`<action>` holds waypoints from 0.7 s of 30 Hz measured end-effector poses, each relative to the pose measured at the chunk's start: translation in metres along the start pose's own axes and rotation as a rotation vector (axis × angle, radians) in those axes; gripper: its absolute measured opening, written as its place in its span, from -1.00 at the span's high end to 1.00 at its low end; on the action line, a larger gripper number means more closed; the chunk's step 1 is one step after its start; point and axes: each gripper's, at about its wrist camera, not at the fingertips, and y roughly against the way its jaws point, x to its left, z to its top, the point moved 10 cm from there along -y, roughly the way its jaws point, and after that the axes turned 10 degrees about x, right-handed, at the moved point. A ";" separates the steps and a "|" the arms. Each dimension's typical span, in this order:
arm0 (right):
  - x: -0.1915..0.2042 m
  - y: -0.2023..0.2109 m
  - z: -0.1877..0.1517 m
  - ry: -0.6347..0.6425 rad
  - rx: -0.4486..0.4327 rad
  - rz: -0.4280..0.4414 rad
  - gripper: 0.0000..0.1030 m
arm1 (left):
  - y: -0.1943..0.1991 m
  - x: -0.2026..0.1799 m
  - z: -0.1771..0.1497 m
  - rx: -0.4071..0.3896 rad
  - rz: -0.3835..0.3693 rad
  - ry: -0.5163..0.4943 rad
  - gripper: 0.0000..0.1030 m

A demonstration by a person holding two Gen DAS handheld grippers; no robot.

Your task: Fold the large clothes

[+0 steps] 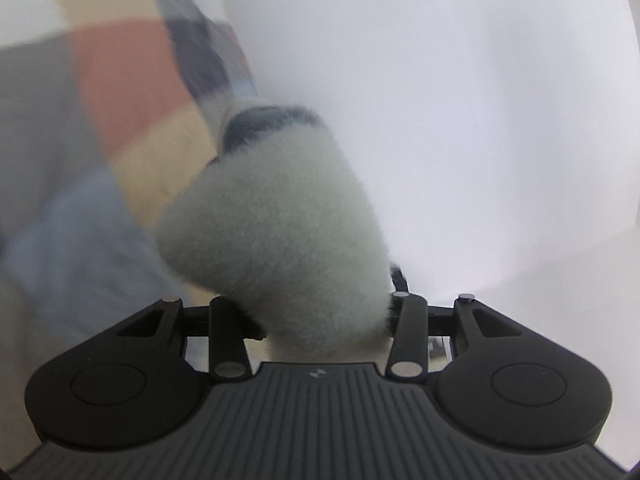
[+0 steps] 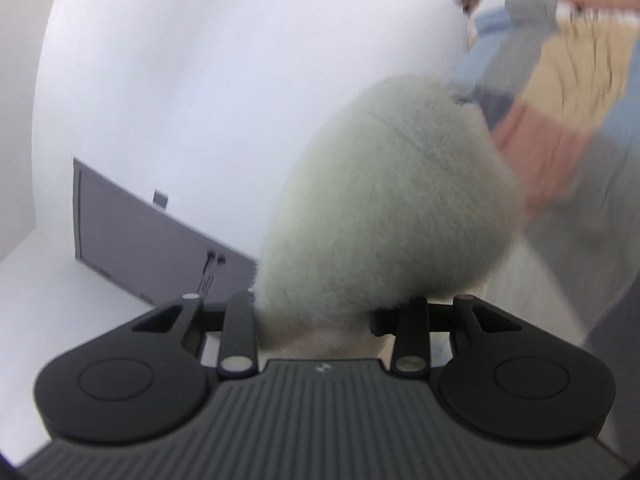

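My left gripper pinches a bunch of pale green fleece garment lifted before a white wall; my right gripper grips another bunch of it. The fleece hides both sets of fingertips. A blurred patchwork cover lies behind

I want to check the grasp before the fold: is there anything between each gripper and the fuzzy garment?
Nothing visible. The pale green fuzzy garment bunches straight out of the left gripper, and likewise out of the right gripper. The fingertips are hidden under the fleece.
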 end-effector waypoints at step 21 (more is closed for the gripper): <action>-0.210 -0.031 0.111 -0.176 -0.110 -0.187 0.23 | -0.253 0.047 -0.043 0.270 0.047 -0.068 0.07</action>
